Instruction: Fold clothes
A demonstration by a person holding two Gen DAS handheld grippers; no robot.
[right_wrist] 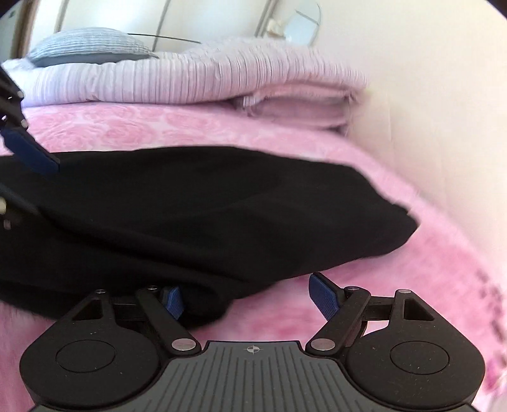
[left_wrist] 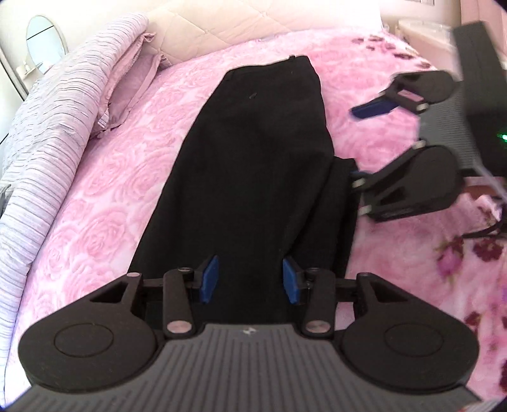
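A black garment (left_wrist: pixel 253 158), long and narrow like trousers laid leg on leg, lies flat along the pink rose-patterned bedspread (left_wrist: pixel 111 174). My left gripper (left_wrist: pixel 250 279) hovers over its near end, jaws partly apart, with the cloth showing below them and nothing pinched. In the right wrist view the garment (right_wrist: pixel 190 206) runs crosswise. My right gripper (right_wrist: pixel 248 299) stands wide open at its side edge, the left pad over a rolled fold and the right pad over the bedspread (right_wrist: pixel 317 142). In the left wrist view the right gripper (left_wrist: pixel 355 142) comes in from the right.
A folded lilac striped quilt (left_wrist: pixel 47 126) and a pillow (left_wrist: pixel 126 85) lie along the bed's left side. A quilted headboard (left_wrist: pixel 253 19) closes the far end, and an oval mirror (left_wrist: pixel 44 41) stands beyond. In the right wrist view a grey cushion (right_wrist: pixel 92 44) tops the quilt.
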